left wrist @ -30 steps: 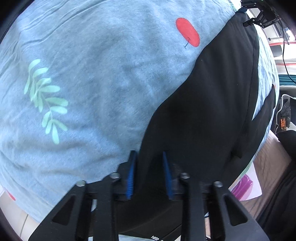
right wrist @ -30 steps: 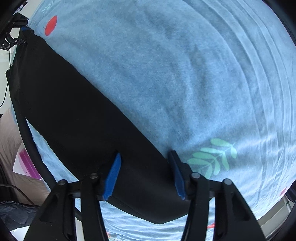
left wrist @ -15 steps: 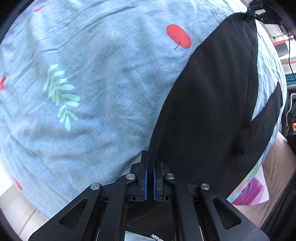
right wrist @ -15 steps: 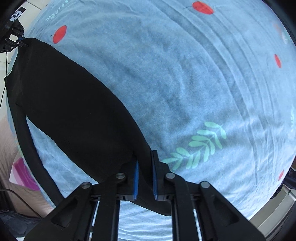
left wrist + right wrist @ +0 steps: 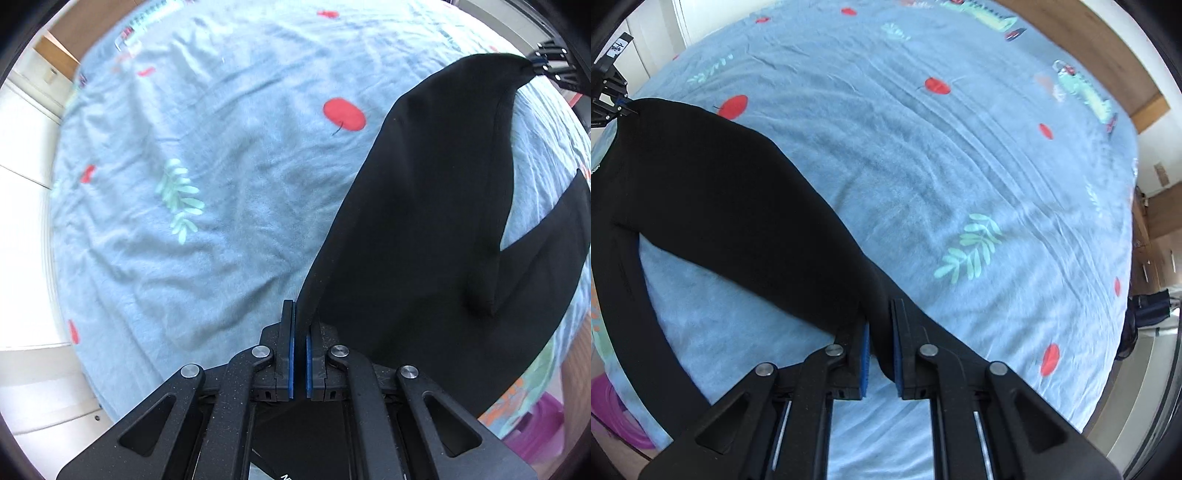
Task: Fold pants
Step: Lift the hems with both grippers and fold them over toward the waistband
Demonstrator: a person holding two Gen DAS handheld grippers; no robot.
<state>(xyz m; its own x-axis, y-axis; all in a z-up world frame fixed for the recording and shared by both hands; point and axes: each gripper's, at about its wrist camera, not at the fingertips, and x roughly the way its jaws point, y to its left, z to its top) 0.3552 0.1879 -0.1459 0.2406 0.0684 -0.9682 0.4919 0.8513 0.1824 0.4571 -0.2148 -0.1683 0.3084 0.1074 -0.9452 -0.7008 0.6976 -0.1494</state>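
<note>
1. Black fabric fills much of both views: we see the pants [image 5: 424, 229] stretched between our two grippers above a bed covered by a light blue sheet [image 5: 221, 221].
2. In the left wrist view, our left gripper [image 5: 300, 332] sits at the bottom centre of the frame, its blue pads clenched on an edge of the pants, which rise from the pads toward the upper right.
3. At the upper right of that same view we see the right gripper [image 5: 546, 68] pinching the far corner of the fabric, and a second part of the pants trails down along the right edge of the frame.
4. In the right wrist view, our right gripper [image 5: 881, 354] is at the bottom centre, clamped on a bunched fold of the pants [image 5: 720, 192]; the cloth runs from there to the upper left.
5. At the upper left edge of that view we see the left gripper [image 5: 613, 99] holding the opposite end.
6. The sheet [image 5: 960, 166] is wrinkled and printed with red ovals [image 5: 344, 114] and green leaf sprigs [image 5: 971, 243].
7. A purple object [image 5: 535, 424] shows at the lower right of the left wrist view, past the bed's edge.
</note>
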